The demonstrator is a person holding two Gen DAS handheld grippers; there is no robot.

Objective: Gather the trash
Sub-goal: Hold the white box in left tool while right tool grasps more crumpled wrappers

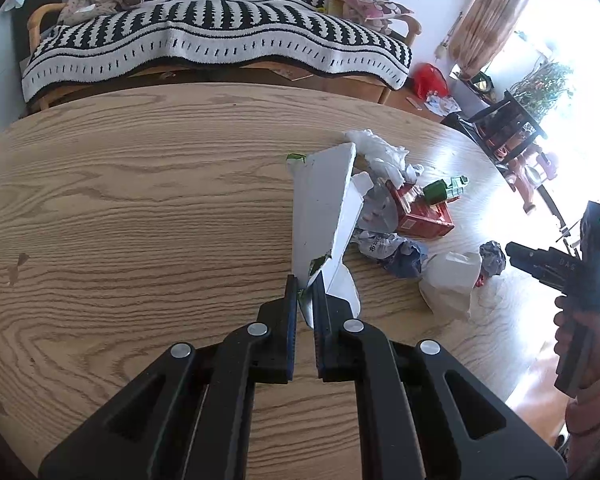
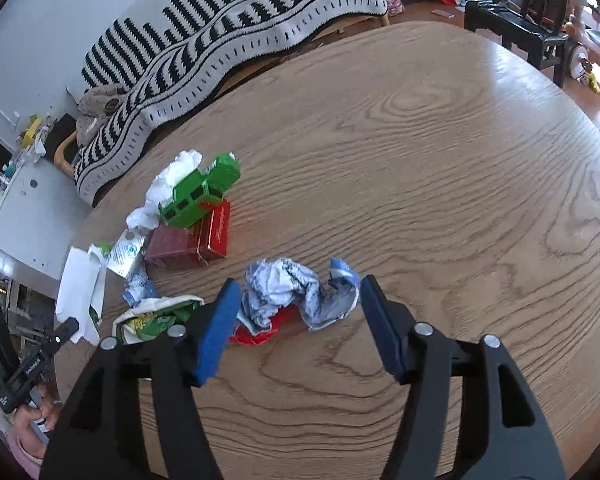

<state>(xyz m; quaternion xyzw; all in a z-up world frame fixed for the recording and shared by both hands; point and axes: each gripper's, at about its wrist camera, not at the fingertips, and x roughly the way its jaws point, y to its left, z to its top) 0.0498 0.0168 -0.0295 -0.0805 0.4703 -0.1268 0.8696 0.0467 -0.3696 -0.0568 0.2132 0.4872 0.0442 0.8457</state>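
1. I see a round wood-grain table (image 1: 140,208) before a sofa under a black-and-white knitted throw (image 1: 220,40).
2. My left gripper (image 1: 306,284) is clamped on a flattened white carton (image 1: 324,204) with green print, held tilted up off the table.
3. My right gripper (image 2: 296,296) stands apart, its blue pads either side of a crumpled blue-white wrapper (image 2: 296,292) on the table, not pressing it.
4. Beside it lie a glossy red box (image 2: 214,234), a green plastic toy truck (image 2: 200,192) and white tissue (image 2: 172,180); any lettering is unreadable.
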